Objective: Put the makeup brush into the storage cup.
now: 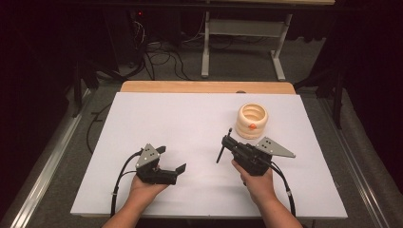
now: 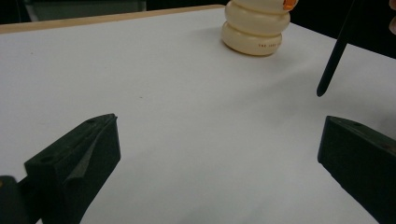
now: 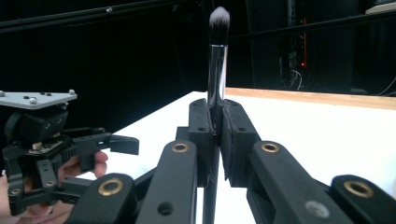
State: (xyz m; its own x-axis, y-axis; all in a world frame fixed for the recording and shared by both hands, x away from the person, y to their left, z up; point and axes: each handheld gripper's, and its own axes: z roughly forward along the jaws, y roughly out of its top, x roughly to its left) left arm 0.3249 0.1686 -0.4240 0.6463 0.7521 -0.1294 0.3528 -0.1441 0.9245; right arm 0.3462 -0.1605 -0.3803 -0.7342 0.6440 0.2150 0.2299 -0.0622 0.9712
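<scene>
Right claw [image 1: 227, 144] clamped tight on a makeup brush [image 1: 223, 147], near the right of the desk [image 1: 157, 114]. Brush pinched at the shiny part of its handle between the two black pads, as seen in the right gripper view [image 3: 216, 79]; bristle tuft above the pads, thin dark handle running down below them. In the high view, brush slanted, lower tip just above the white sheet or touching it: cannot tell which. Same dark handle tip visible at the upper right of the left gripper view [image 2: 332, 60], hanging close over the sheet.

Left claw [image 1: 172, 161] spread wide, nothing between its jaws, held low over the near left of the desk and pointed right, toward the brush. Both jaws well apart at the bottom corners of the left gripper view, bare white sheet between them. Left claw also seen at the lower left of the right gripper view [image 3: 116, 142], gripped by a hand, grey three-cornered plate on top.

Cream ringed holder [image 1: 252, 120] standing upright at the far right of the desk, just beyond the right claw, apart from the brush; small orange piece [image 1: 253, 126] on its near side. Stacked rings clear in the left gripper view [image 2: 255, 28]. Wooden desk edge [image 1: 204, 86] showing past the far side of the sheet.
</scene>
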